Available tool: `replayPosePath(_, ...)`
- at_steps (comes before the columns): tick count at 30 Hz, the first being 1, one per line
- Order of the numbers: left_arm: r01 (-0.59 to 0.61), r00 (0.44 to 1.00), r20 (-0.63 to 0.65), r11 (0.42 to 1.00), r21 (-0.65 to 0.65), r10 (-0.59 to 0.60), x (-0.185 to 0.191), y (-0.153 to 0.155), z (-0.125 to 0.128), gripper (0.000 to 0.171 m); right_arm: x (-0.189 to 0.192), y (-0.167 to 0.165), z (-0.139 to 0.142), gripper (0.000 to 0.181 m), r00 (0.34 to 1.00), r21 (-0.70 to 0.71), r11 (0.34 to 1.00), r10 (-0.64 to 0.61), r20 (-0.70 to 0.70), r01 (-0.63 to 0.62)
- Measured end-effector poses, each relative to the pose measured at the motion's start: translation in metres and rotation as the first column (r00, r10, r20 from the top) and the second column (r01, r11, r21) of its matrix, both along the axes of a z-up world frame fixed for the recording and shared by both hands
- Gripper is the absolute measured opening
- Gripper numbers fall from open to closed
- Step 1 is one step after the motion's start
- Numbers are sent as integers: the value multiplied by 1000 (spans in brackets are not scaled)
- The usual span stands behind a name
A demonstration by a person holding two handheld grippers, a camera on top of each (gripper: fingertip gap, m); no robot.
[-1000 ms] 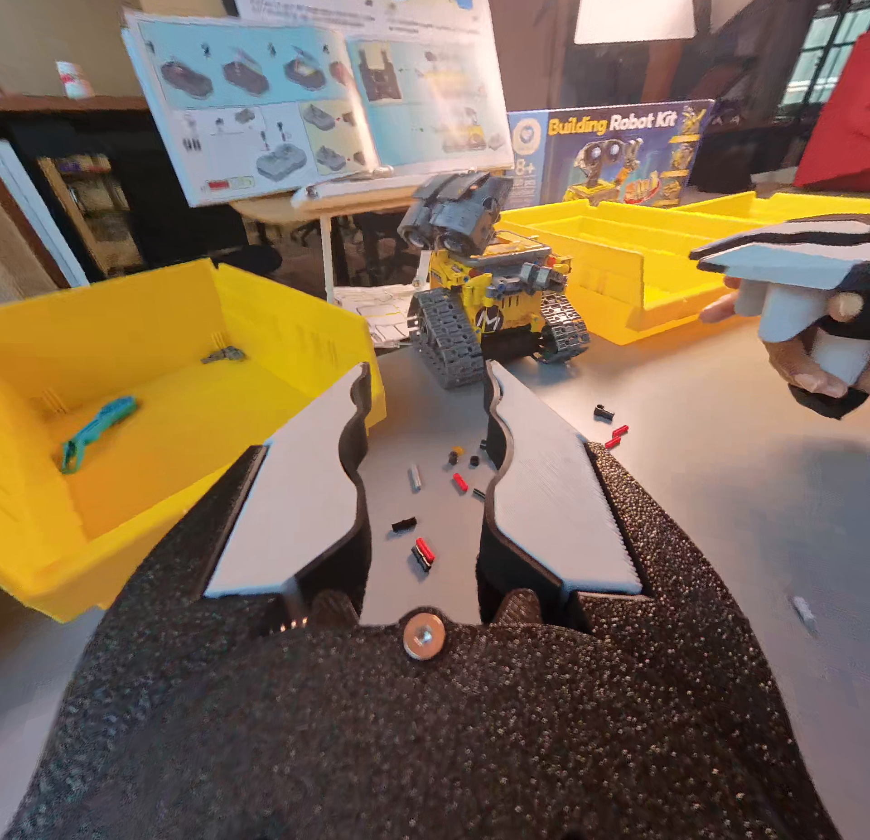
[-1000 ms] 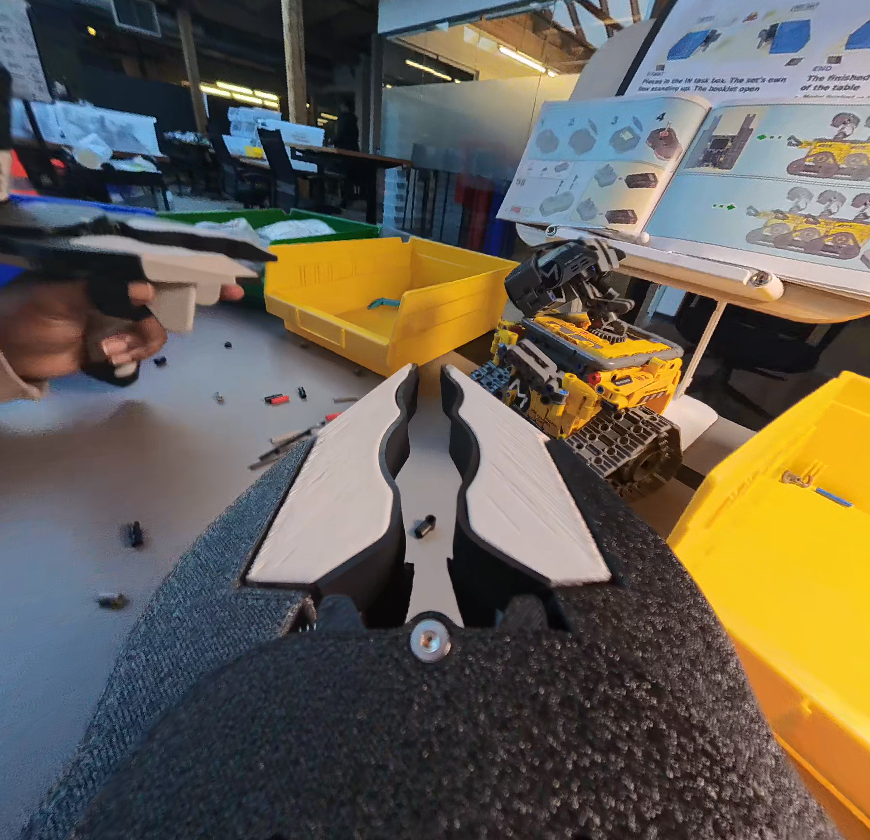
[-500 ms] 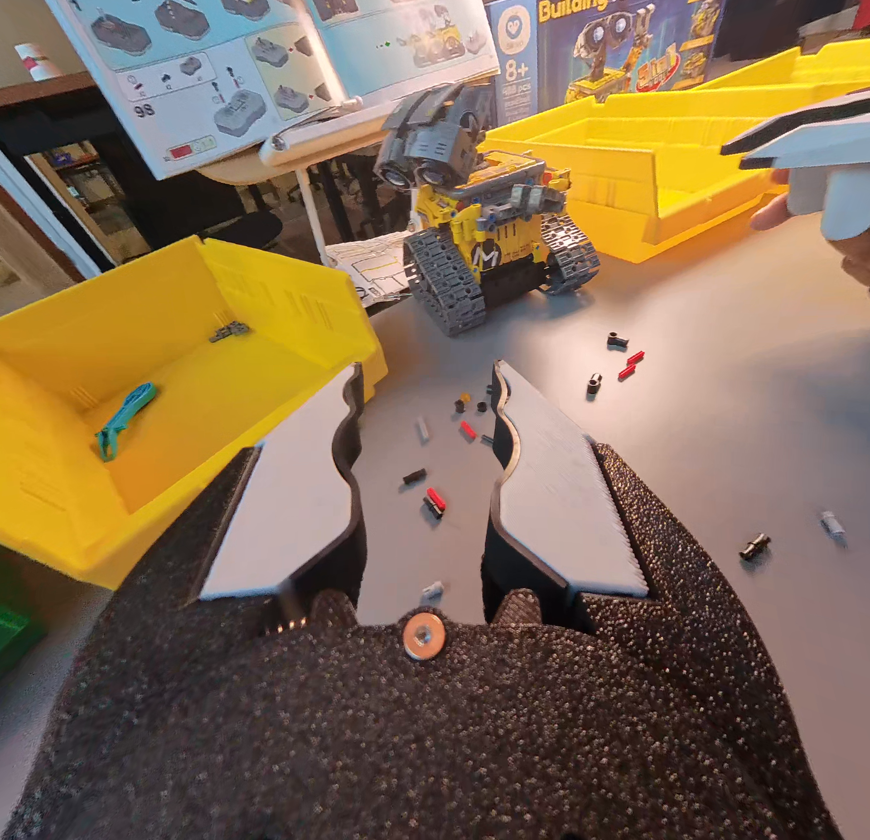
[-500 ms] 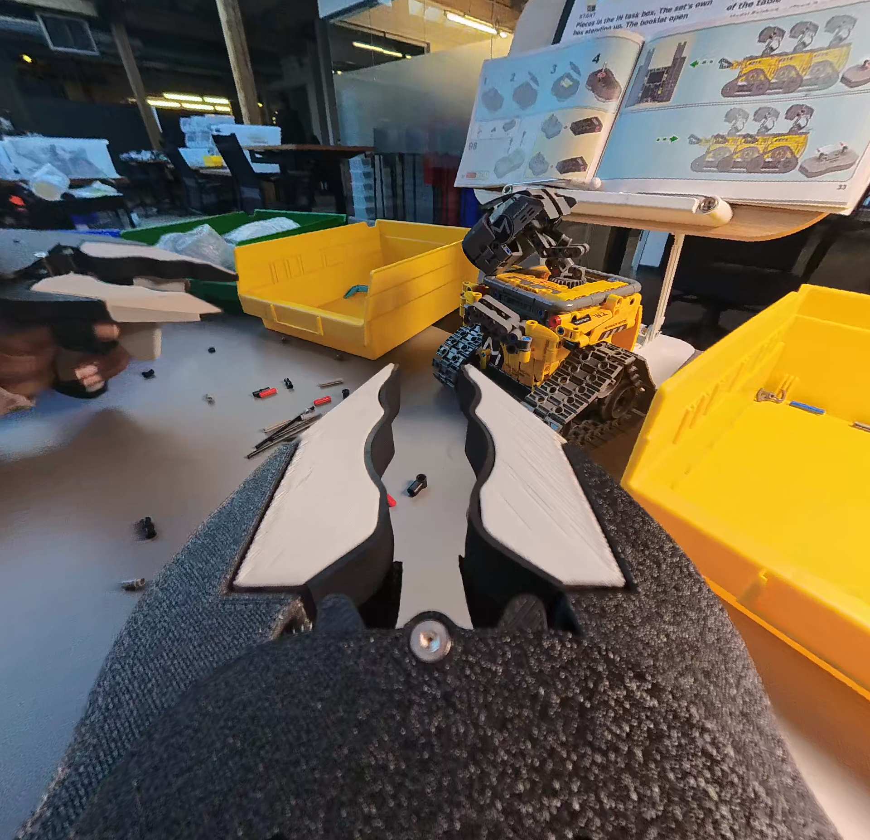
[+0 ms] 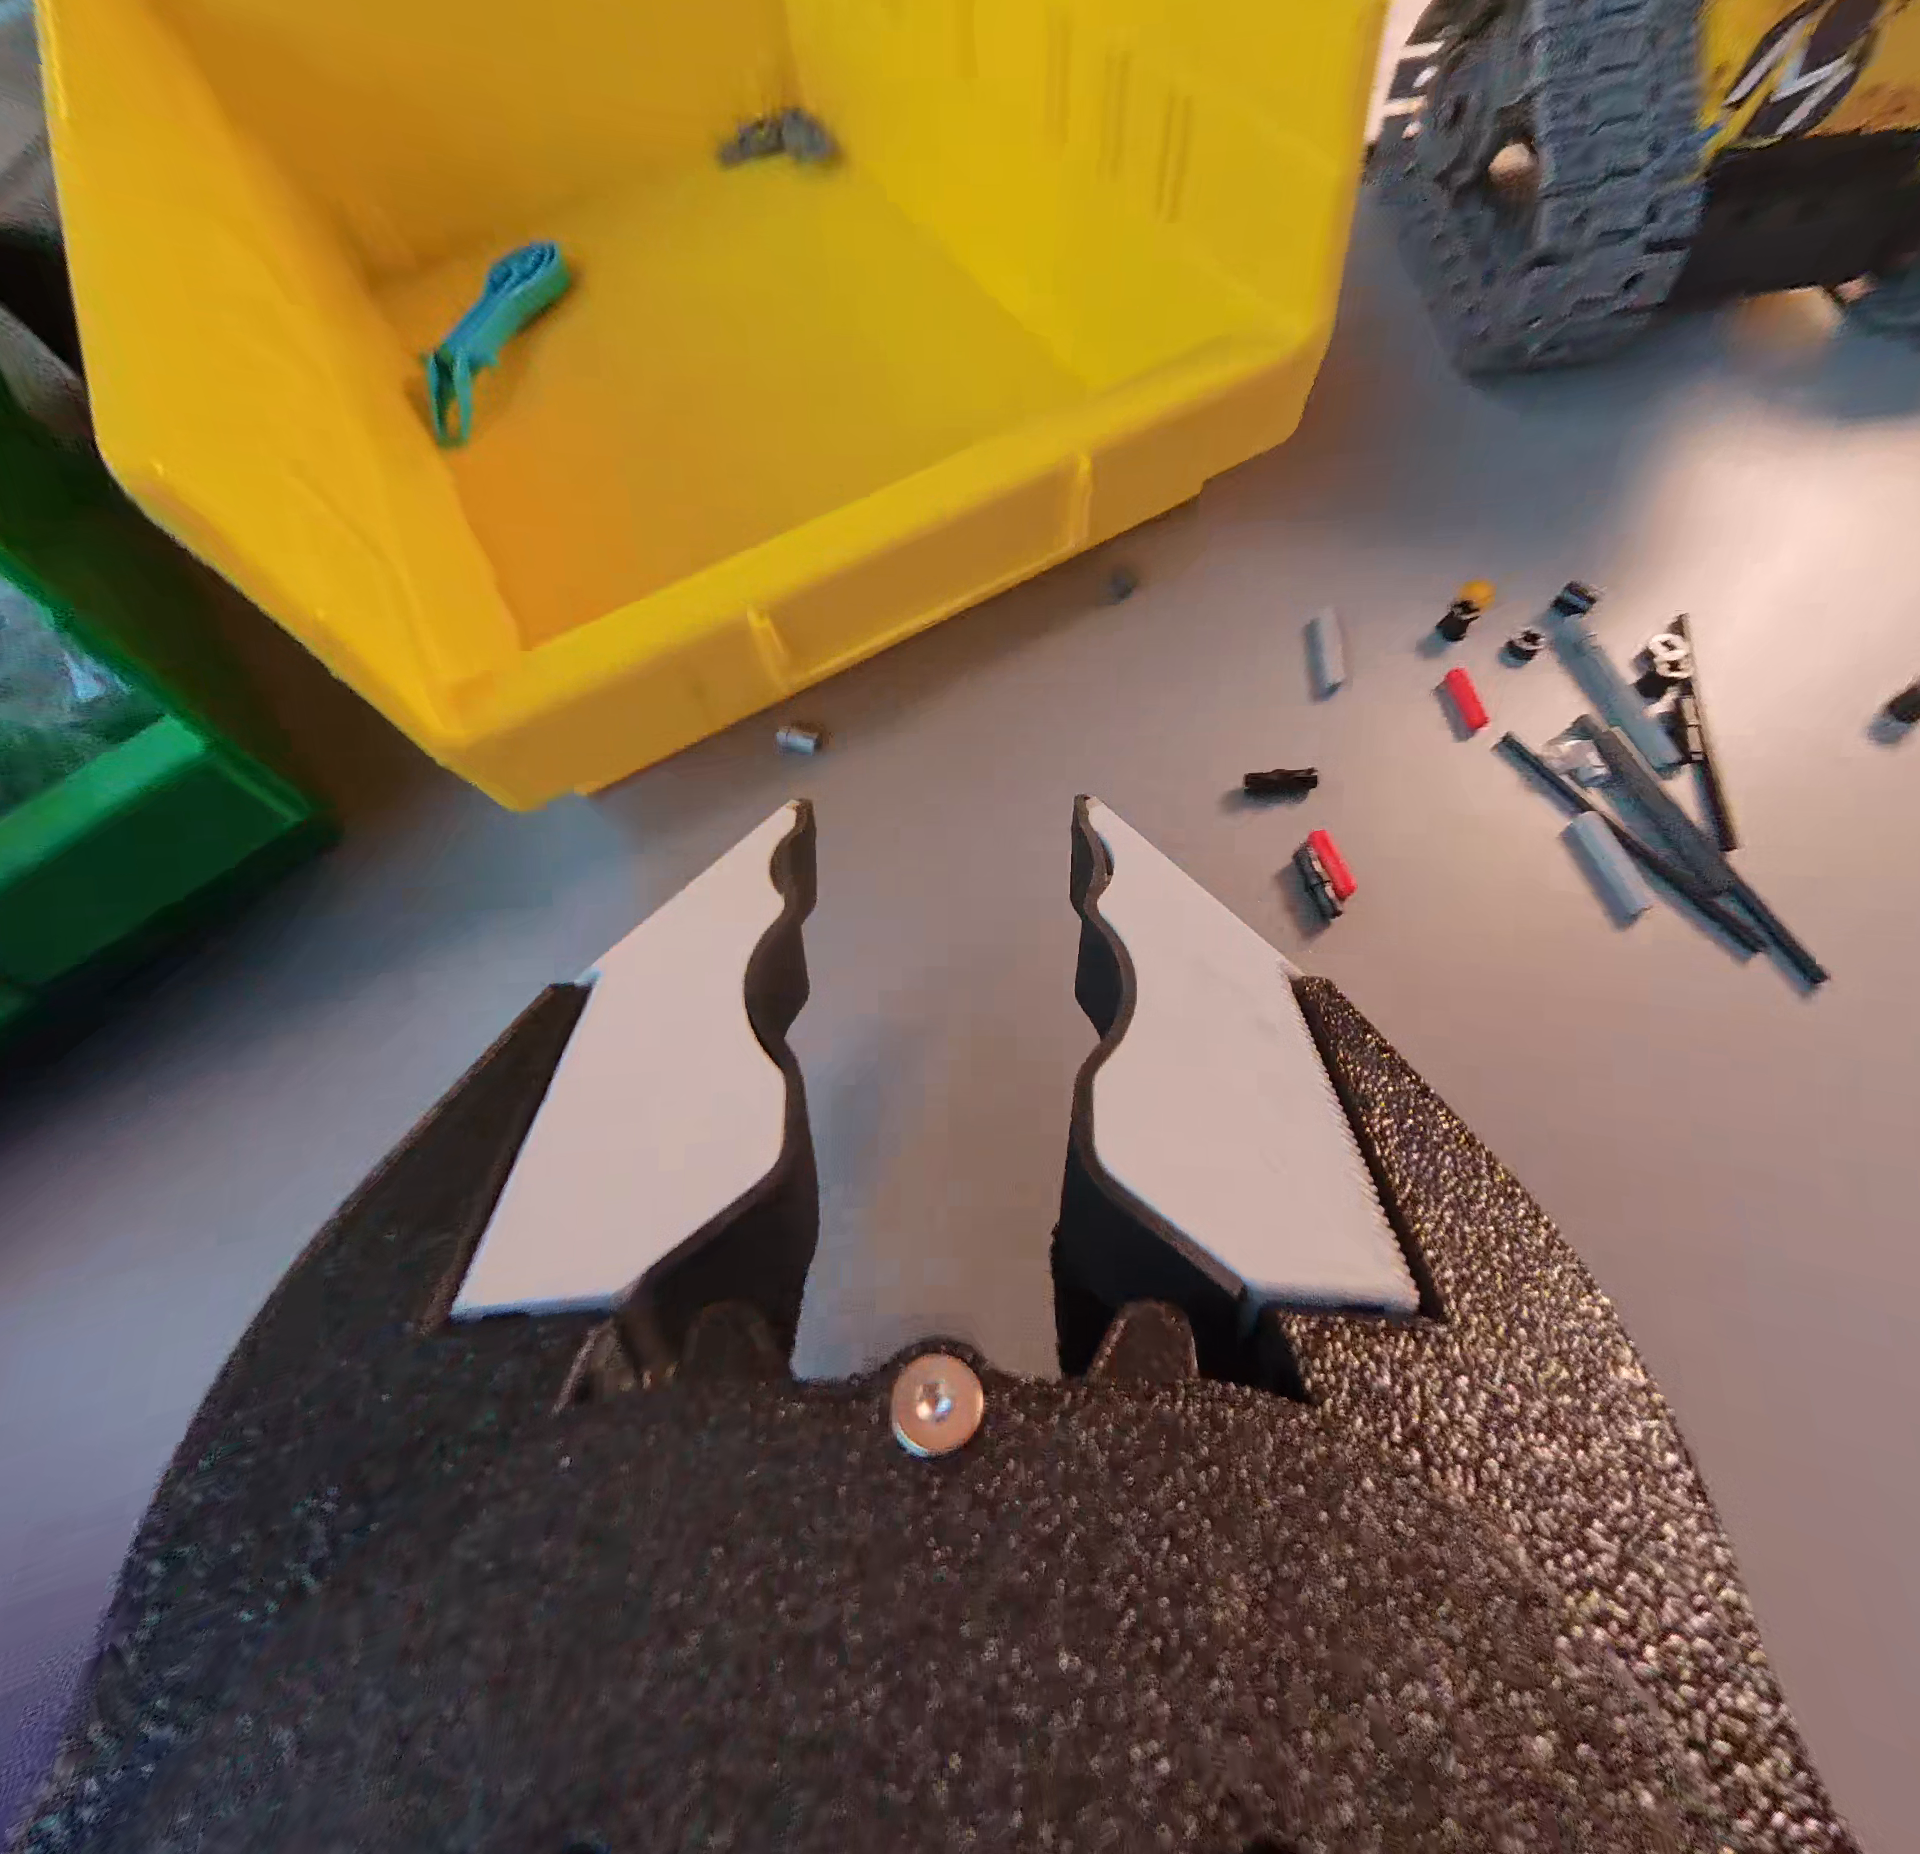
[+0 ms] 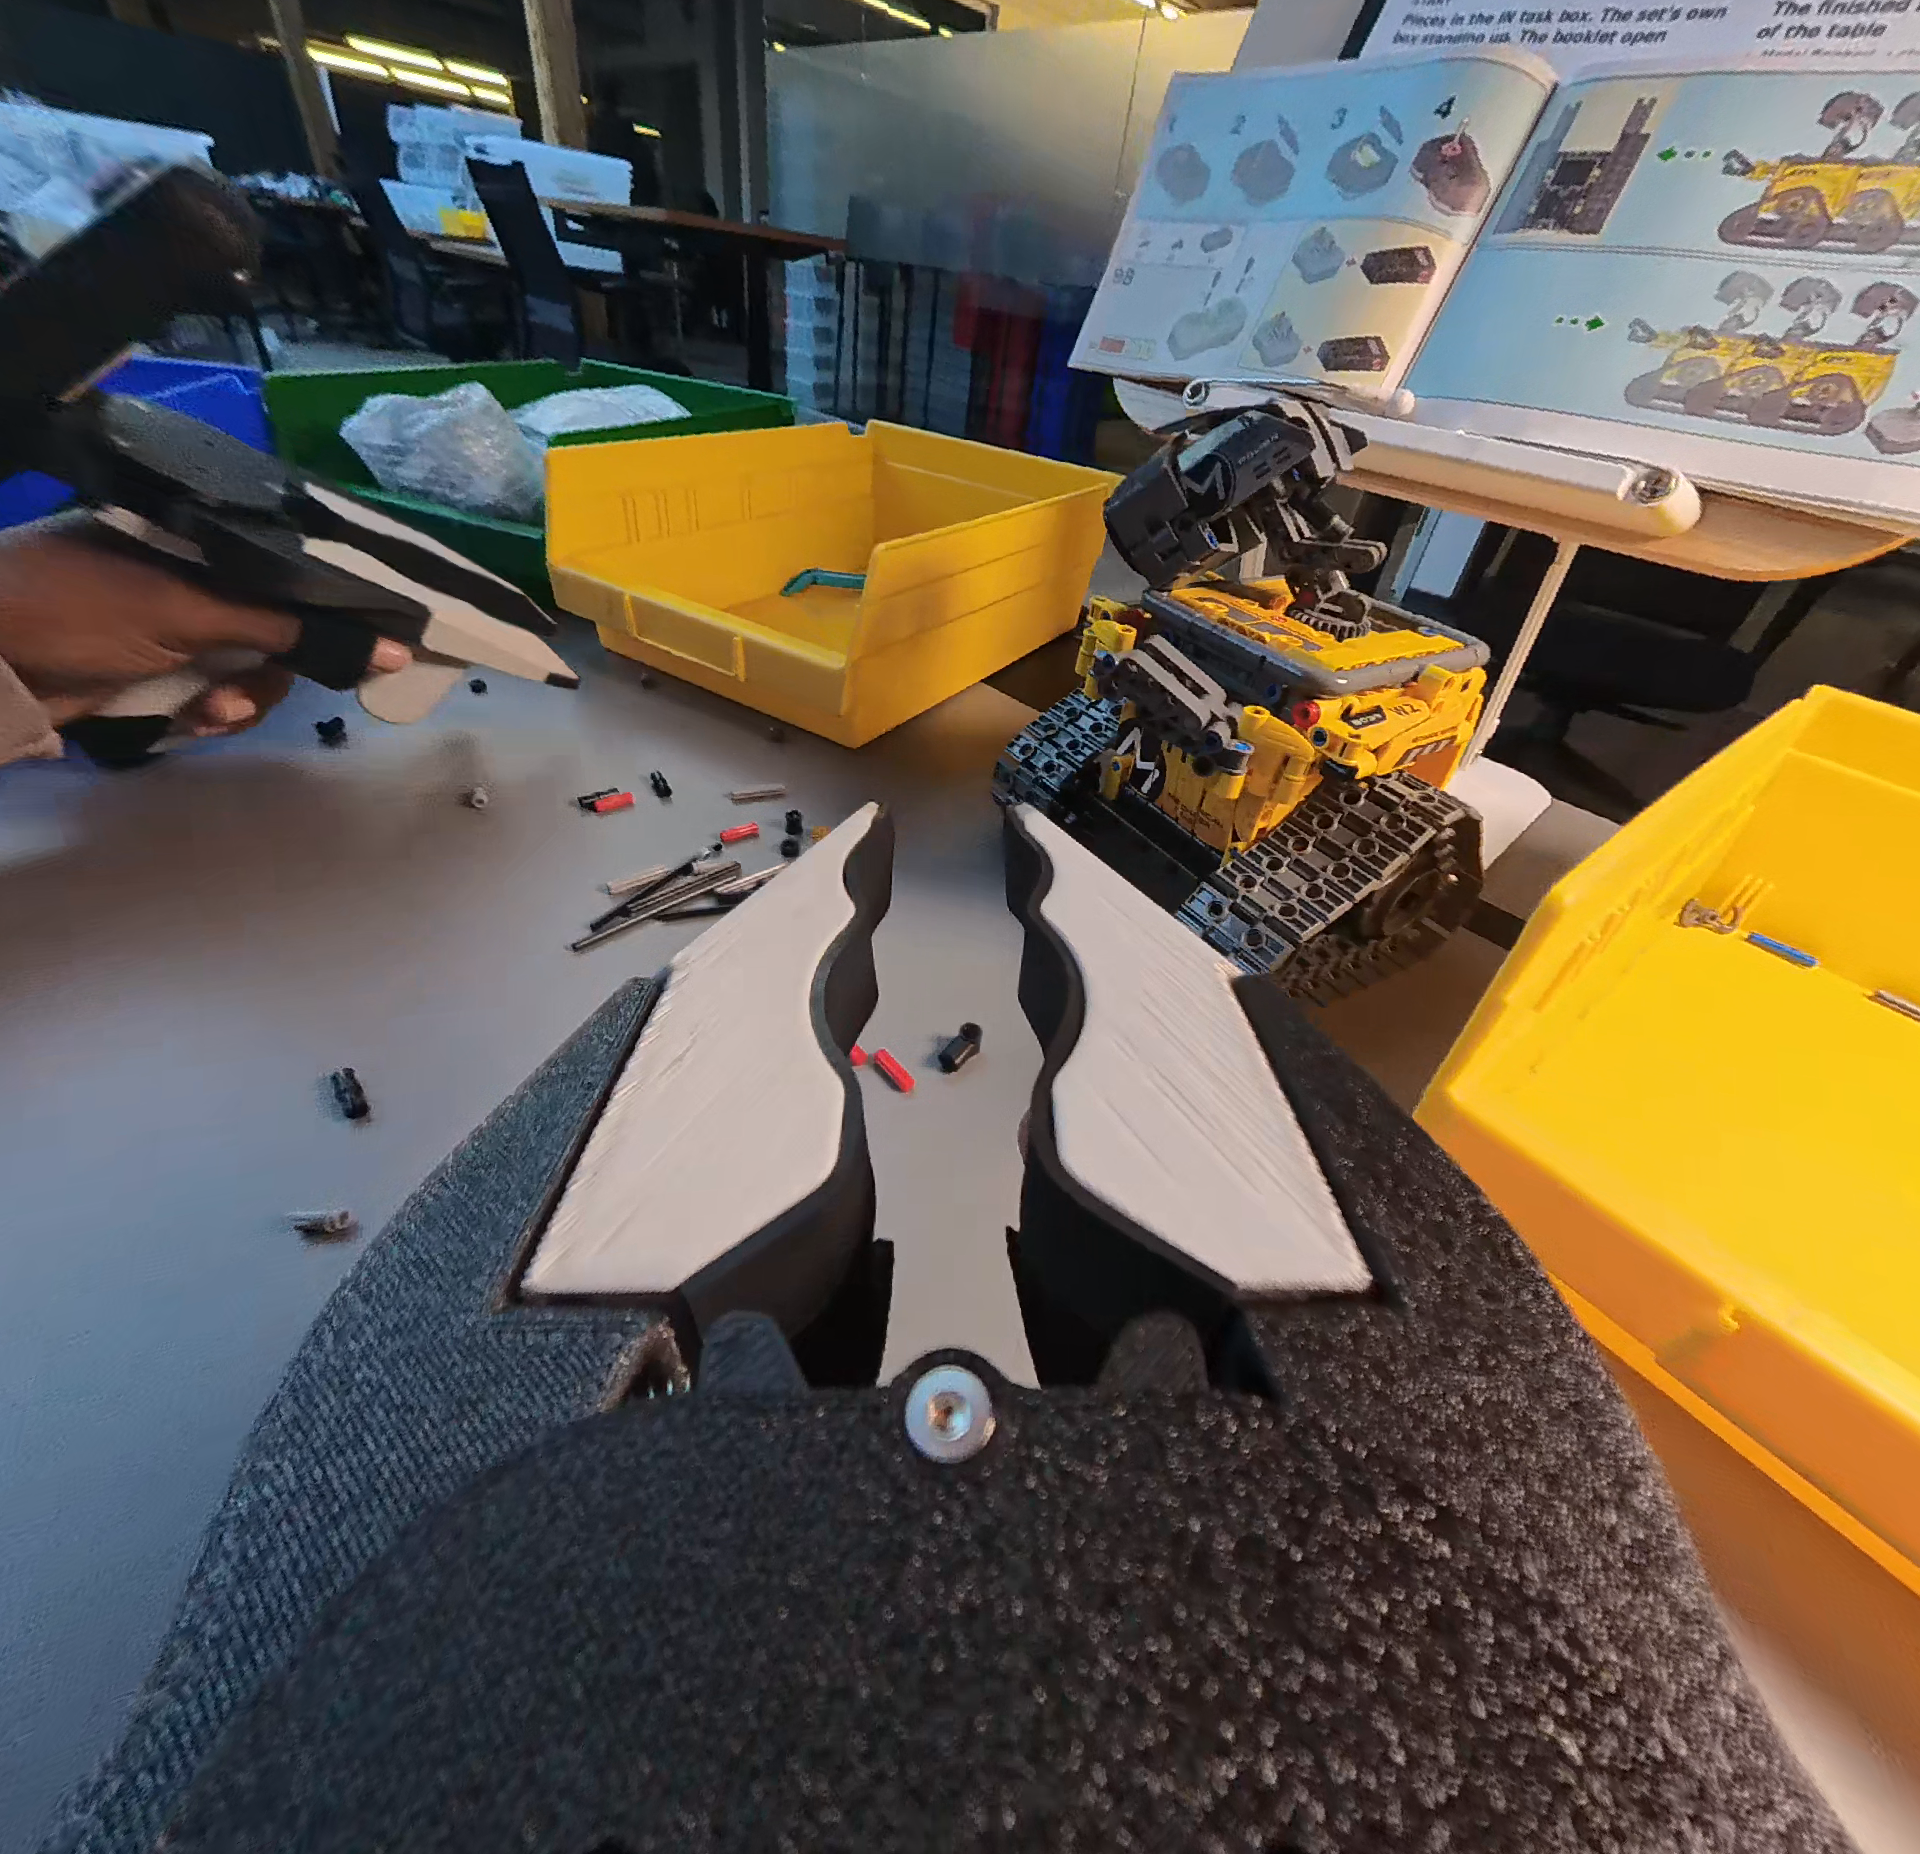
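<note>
Grey pin point(image 5: 798, 737) lies on the worktop point(image 5: 1039, 1129), just off the front wall of the yellow bin point(image 5: 935, 578). It is just ahead of my left gripper point(image 5: 940, 807) and slightly left of the left fingertip. It's short and stubby and seems to lie crosswise to my fingers, but it's too blurred to be sure. Left jaws are spread wide with nothing between them but bare worktop. Off to the right of the tips are a black pin point(image 5: 1280, 781) and a red pin point(image 5: 1330, 862), and beyond them a loose pile of axles and pins point(image 5: 1642, 817). Inside the bin is a teal strip part point(image 5: 488, 334). A green bin point(image 5: 125, 817) stands left of it, and the tracked robot model point(image 5: 1558, 173) is toward the far right corner. My right gripper point(image 6: 948, 815) is well apart from the grey pin, so the left one is clearly nearer. Right jaws are parted to a narrow gap and hold nothing. Seen through that gap, a red peg point(image 6: 894, 1070) and a black peg point(image 6: 960, 1046) lie on the worktop, not touched. The model's track is just past the right fingertip. A second yellow bin point(image 6: 1714, 1129) sits at the right edge, and an open instruction booklet point(image 6: 1558, 246) on a stand is behind the model.
</note>
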State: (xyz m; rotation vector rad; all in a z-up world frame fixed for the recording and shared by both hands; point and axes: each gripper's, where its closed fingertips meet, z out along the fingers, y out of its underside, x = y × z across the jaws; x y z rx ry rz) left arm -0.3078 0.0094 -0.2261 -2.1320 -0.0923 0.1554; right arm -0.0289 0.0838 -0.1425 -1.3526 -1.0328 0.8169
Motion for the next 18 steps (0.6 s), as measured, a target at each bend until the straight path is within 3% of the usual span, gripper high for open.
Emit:
replayPosePath(3,-69,997,-28,996,-50,67,-22,3,-7,44,2,-2,6,21,1000,18,1000,-10,-11,11)
replayPosePath(5,-56,998,20,987,-151,59,-26,9,-22,47,4,-1,6,20,1000,40,999,-26,3,26)
replayPosePath(8,-46,998,31,981,-190,53,-32,23,-33,42,5,-3,10,20,999,90,995,-36,19,34)
replayPosePath(18,-26,997,64,982,-190,39,-37,33,-34,31,3,-7,-2,17,998,96,995,-6,67,0)
